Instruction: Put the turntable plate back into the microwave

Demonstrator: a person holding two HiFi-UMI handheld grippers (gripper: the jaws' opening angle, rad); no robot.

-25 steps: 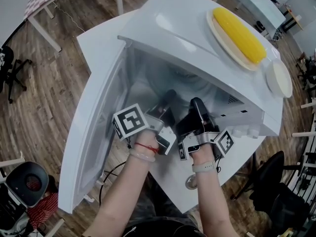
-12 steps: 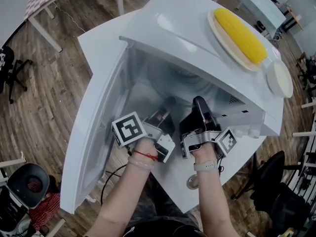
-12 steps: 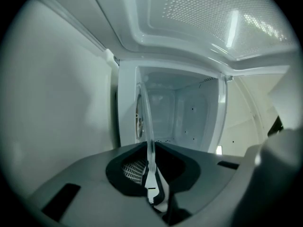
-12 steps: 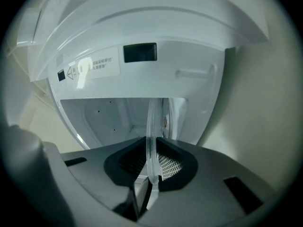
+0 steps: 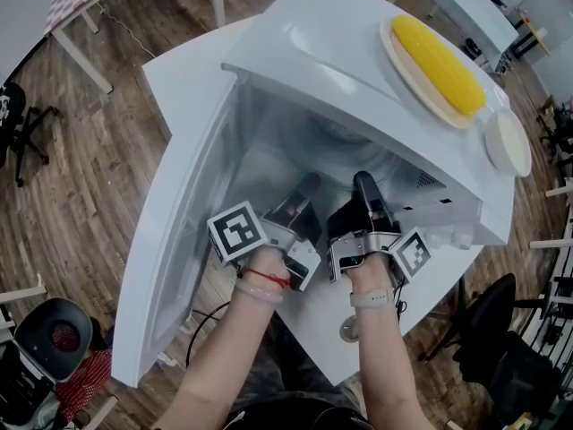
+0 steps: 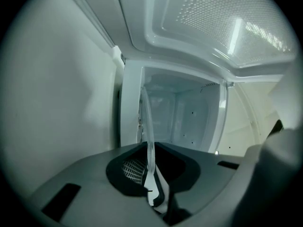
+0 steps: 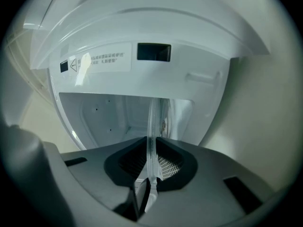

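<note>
The white microwave (image 5: 340, 52) stands with its door (image 5: 179, 240) swung open to the left. The clear glass turntable plate (image 5: 333, 140) lies inside the cavity mouth, and both grippers hold its near rim. My left gripper (image 5: 306, 191) is shut on the rim, which runs edge-on as a thin glass strip (image 6: 147, 136) between its jaws (image 6: 150, 170). My right gripper (image 5: 363, 188) is shut on the rim beside it, where the glass edge (image 7: 152, 126) rises from its jaws (image 7: 151, 167). The cavity's back wall (image 6: 189, 112) shows through the glass.
On top of the microwave rests a plate with a yellow corn cob (image 5: 437, 59), and a white round dish (image 5: 507, 141) sits at its right end. The microwave stands on a white table (image 5: 179, 74). Chairs (image 5: 49, 334) stand on the wooden floor around it.
Both grippers keep their hold on the plate and have shifted only slightly. The plate's round outline shows a little more inside the cavity.
</note>
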